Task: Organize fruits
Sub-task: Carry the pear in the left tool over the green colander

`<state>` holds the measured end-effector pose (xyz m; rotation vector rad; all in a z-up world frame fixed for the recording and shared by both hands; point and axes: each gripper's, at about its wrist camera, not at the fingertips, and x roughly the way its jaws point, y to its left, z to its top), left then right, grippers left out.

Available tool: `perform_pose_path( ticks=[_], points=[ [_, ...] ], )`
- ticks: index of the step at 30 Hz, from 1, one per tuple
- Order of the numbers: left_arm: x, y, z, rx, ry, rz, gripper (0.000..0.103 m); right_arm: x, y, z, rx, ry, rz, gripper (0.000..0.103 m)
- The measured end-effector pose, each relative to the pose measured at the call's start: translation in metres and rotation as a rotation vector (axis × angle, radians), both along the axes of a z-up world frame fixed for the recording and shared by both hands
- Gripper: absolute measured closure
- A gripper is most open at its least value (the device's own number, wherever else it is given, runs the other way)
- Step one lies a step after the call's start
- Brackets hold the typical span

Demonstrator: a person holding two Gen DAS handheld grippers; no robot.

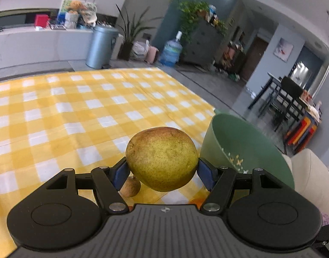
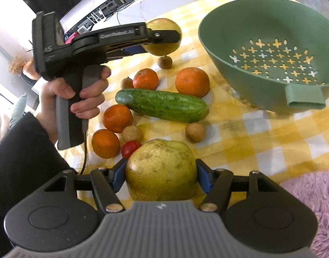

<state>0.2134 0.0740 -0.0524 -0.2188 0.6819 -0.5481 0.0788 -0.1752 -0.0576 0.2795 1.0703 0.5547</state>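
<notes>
1. The left gripper (image 1: pixel 162 167) pinches a round yellow-green pear with a russet top (image 1: pixel 161 158) between its blue pads, lifted clear of the yellow-and-white checked tablecloth (image 1: pixel 78 111).
2. Below those jaws lies a small brown longan (image 1: pixel 131 186); to their right stands the green plastic colander with cross-shaped holes (image 1: pixel 239 148).
3. The right gripper (image 2: pixel 161 176) clamps a second, larger yellow-green pear (image 2: pixel 161 169), low over the cloth.
4. Beyond its jaws lie a red cherry tomato (image 2: pixel 130 148), four oranges (image 2: pixel 192 81) and a green bumpy cucumber (image 2: pixel 164 105).
5. Further off, a hand (image 2: pixel 78 94) grips the left tool's handle.
</notes>
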Motion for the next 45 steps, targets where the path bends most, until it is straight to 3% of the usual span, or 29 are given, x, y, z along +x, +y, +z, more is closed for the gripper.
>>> perform_pose_path(
  ticks=[12,19,25,30,34,38,45],
  points=[
    [-0.046,0.001,0.048,-0.054,-0.095,0.087,0.025,-0.007,-0.014,0.012,0.087,-0.036,-0.025,0.04],
    [-0.067,-0.013,0.072,-0.082,-0.12,0.095,0.025,-0.013,-0.035,0.027,0.266,-0.047,-0.057,0.04],
    [-0.066,-0.042,0.084,-0.112,-0.096,0.068,0.026,-0.023,-0.065,0.06,0.377,-0.114,-0.114,0.04],
    [-0.051,-0.073,0.08,-0.11,-0.016,-0.003,0.026,-0.036,-0.109,0.087,0.328,-0.242,-0.23,0.04],
    [-0.037,-0.099,0.071,-0.1,0.04,-0.066,0.026,-0.041,-0.152,0.091,0.307,-0.301,-0.379,0.04],
    [-0.016,-0.131,0.059,-0.027,0.136,-0.123,0.026,-0.047,-0.187,0.086,0.336,-0.347,-0.476,0.039],
    [0.011,-0.179,0.029,0.185,0.221,-0.098,0.025,-0.048,-0.22,0.066,0.418,-0.35,-0.554,0.04]
  ],
)
